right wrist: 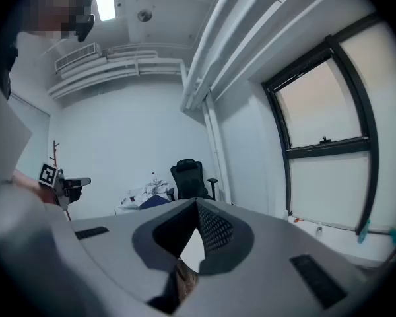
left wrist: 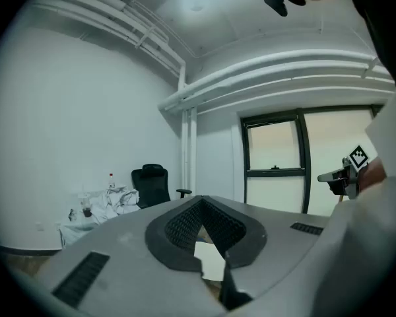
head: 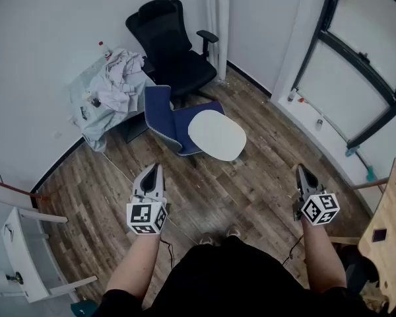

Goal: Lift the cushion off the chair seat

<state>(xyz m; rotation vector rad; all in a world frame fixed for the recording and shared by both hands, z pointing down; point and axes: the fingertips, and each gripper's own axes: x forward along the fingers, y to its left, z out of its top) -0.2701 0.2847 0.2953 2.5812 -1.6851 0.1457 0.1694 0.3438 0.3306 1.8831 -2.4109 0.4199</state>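
Note:
An oval white cushion lies on the seat of a low blue chair in the middle of the wood floor, ahead of me. My left gripper hangs short of the chair, below and left of the cushion, with its jaws together and nothing in them. My right gripper is held well to the right of the cushion, also shut and empty. In the left gripper view the jaws meet at the tip. The right gripper view shows the same closed tip, with the blue chair far off.
A black office chair stands behind the blue one, in the corner. A heap of pale cloth lies to its left. A white rack is at the near left and a wooden board at the near right. A black-framed window lines the right wall.

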